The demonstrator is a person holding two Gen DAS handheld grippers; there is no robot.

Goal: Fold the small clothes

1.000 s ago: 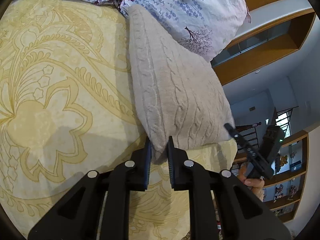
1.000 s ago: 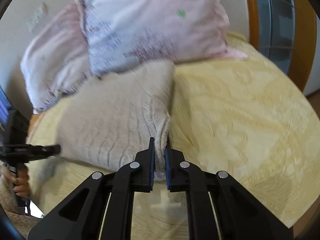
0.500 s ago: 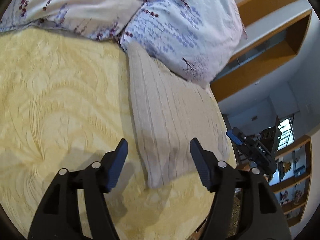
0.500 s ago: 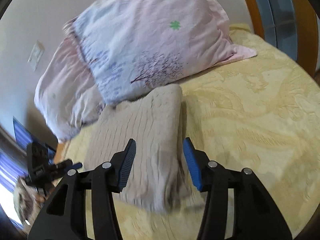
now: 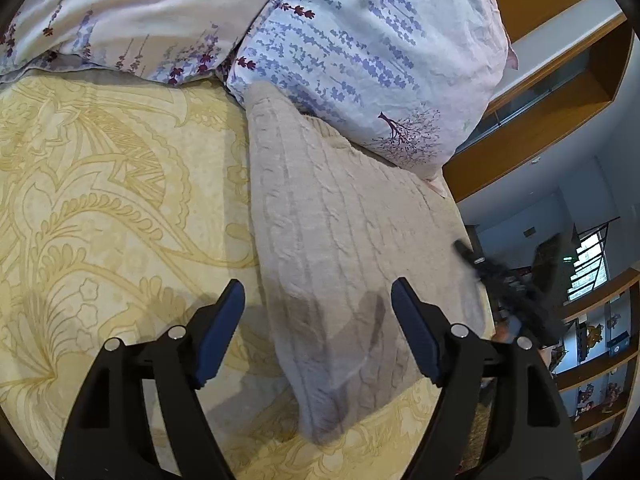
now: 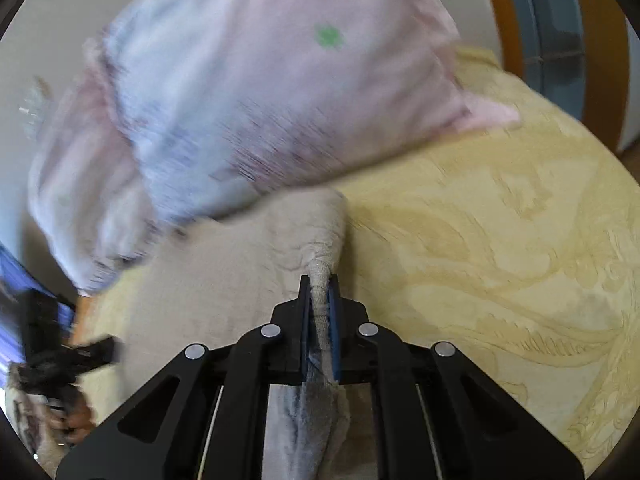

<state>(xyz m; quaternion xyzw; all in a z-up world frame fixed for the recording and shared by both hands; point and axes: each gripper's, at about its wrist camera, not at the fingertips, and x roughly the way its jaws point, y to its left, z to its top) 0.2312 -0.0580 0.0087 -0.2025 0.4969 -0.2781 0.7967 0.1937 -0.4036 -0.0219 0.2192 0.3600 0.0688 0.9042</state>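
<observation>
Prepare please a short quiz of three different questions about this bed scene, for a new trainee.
1. True or false: the right gripper is shut on a fold of the beige knit garment.
2. Multiple choice: the left gripper is (A) shut on the garment, (B) open above the garment's near corner, (C) gripping a pillow.
3. Short answer: what touches the garment's far end?

Key
1. True: cloth is pinched between its pads.
2. B: the jaws have just been opening, and the pads press on nothing.
3. The floral pillow, which lies on the yellow bedspread.
</observation>
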